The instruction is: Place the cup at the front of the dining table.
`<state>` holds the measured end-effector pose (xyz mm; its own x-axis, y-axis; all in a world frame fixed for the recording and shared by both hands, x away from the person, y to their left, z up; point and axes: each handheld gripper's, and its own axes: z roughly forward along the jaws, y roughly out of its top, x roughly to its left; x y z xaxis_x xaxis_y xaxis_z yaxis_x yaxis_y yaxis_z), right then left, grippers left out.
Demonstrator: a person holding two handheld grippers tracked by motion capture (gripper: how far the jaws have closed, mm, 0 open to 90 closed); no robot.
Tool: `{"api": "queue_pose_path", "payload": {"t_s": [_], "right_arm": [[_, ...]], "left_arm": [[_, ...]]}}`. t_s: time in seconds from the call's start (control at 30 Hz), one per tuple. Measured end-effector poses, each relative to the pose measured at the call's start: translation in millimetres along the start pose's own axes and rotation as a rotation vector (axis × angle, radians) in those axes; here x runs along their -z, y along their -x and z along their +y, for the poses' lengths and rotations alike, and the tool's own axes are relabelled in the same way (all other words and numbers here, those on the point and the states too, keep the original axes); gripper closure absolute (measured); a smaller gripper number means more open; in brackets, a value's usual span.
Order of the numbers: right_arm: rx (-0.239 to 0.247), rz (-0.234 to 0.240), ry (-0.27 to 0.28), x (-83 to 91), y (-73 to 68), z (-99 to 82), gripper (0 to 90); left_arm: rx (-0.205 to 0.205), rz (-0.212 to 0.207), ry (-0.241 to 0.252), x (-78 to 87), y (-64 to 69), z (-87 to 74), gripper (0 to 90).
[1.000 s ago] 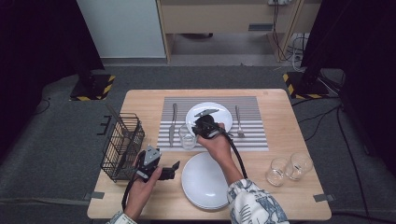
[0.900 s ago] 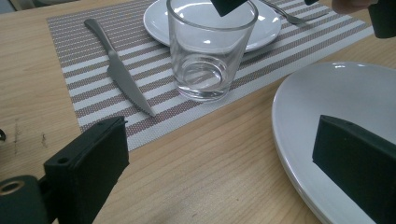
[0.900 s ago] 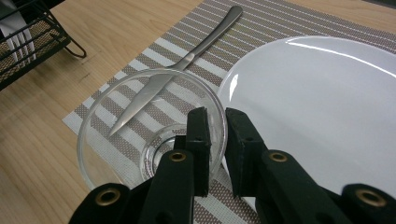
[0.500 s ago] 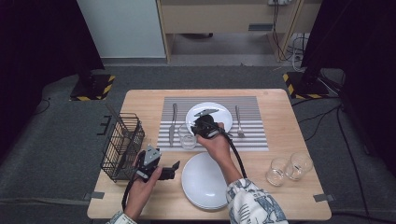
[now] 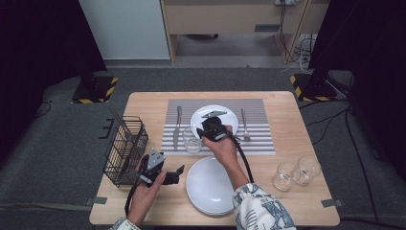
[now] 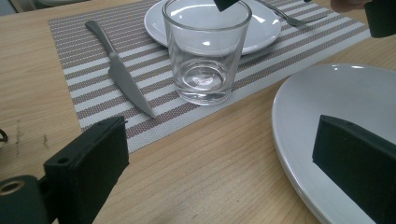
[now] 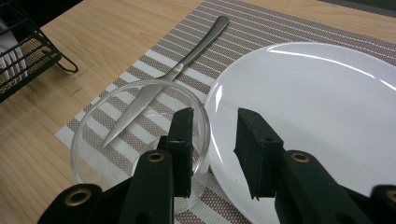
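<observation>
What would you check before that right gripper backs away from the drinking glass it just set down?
1. Clear drinking glass upright on the striped placemat: ok.
2. Right gripper jaws have just been opening, one jaw inside the rim, one outside, pads off the wall: ok.
3. Glass apart from the small white plate: cannot tell, very close.
4. Steel knife clear of the glass: ok.
5. Left gripper open, holding nothing, beside the large white plate: ok.

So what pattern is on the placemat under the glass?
The placemat is woven in brown-grey and white stripes, with the glass standing on it; clearest in the left gripper view.
</observation>
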<state>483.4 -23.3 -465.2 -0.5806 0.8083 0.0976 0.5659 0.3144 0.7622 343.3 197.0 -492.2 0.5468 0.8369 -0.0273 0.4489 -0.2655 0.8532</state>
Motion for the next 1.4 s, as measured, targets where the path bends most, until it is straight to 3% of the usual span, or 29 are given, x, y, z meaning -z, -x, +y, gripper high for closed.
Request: {"api": "queue_pose_path", "payload": {"t_s": [0.33, 0.73, 1.4], "right_arm": [[-0.005, 0.006, 0.014, 2.5, 0.0, 1.0, 63.0], [-0.018, 0.006, 0.029, 8.2, 0.4, 3.2, 51.6], [-0.082, 0.029, 0.036, 16.9, 4.1, 6.3, 32.9]], "left_arm": [[0.002, 0.0, 0.002, 0.3, -0.4, 0.3, 3.2], [0.0, 0.001, 0.003, 0.8, -0.6, 0.7, 3.2], [-0.001, -0.001, 0.005, 1.1, -0.1, 1.2, 3.2]]}}
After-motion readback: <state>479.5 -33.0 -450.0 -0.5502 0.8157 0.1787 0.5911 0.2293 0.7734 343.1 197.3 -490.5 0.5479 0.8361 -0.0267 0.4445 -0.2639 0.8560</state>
